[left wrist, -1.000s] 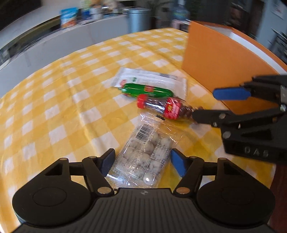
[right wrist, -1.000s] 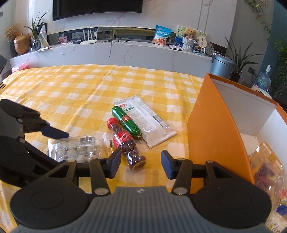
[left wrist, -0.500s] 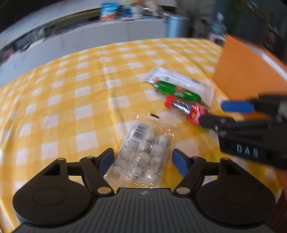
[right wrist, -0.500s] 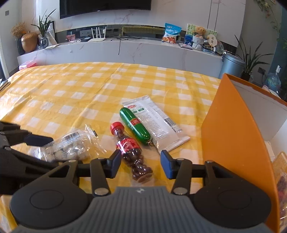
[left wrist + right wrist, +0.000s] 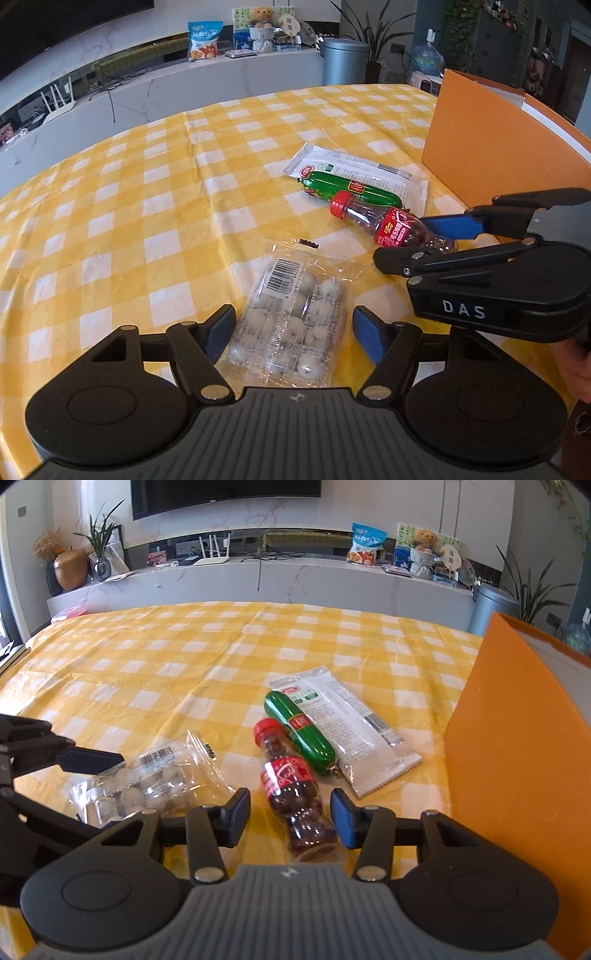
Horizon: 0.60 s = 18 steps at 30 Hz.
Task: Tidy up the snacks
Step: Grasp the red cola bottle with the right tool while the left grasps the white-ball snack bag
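1. Left wrist view showed 4 loose snacks on the worktop (image 5: 147,206): 1 clear pack of pale round sweets (image 5: 291,321), 1 small red-capped bottle (image 5: 391,227) filled with dark candy, 1 green sausage stick (image 5: 351,188) and 1 flat white packet (image 5: 362,173).
2. 2 tools were in view. The left hand-held gripper (image 5: 291,332) was spread wide, its 2 blue-padded fingers on either side of the near end of the clear pack, not pinching it.
3. The right hand-held gripper (image 5: 290,818) was spread too, its fingers on either side of the bottle's base without closing on it.
4. The bottle lay on its side, its cap touching the sausage stick; the stick lay along the white packet's edge, partly on it.
5. 1 orange box (image 5: 517,746) stood at the right edge of the worktop, near the white packet.
6. The worktop wore a yellow-and-white checked cloth.
7. Behind it ran a white marble ledge (image 5: 258,576) carrying 1 blue snack bag (image 5: 366,543), 1 teddy bear (image 5: 424,539) and 1 router (image 5: 214,555); 1 grey bin (image 5: 493,605) stood beside it, and 1 dark screen (image 5: 225,494) hung above.
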Available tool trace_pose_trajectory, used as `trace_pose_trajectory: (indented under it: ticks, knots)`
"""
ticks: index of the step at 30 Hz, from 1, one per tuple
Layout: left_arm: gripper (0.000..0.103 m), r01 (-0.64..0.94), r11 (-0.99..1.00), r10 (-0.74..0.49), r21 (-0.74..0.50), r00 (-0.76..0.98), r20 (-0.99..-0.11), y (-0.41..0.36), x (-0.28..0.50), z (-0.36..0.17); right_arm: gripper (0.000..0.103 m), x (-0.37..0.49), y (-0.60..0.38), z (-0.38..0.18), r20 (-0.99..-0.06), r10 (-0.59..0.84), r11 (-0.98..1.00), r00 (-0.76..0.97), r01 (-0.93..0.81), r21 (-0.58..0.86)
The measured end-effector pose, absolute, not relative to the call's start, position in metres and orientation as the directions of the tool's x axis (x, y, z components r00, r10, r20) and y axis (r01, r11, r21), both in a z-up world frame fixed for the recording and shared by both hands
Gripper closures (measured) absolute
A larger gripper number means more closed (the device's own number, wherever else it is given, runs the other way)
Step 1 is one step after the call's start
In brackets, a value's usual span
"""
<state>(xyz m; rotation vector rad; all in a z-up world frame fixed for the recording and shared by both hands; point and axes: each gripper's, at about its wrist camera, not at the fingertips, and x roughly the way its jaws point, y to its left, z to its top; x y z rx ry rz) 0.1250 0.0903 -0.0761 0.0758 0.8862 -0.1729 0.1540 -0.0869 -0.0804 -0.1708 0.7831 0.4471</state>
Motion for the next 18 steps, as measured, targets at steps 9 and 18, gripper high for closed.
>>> trace_pose_trajectory:
  ticks: [9, 18]
  knots:
    - [0.035, 0.139, 0.99, -0.093, -0.005, 0.636, -0.766, 0.085, 0.118, -0.075, 0.074, 0.148, -0.09, -0.079, -0.717, 0.321, 0.892, 0.619, -0.452, 0.009]
    - [0.037, 0.016, 0.994, -0.091, -0.106, 0.647, -0.757, 0.095, 0.106, -0.066, 0.074, 0.128, -0.102, -0.063, -0.696, 0.34, 0.897, 0.633, -0.441, 0.037]
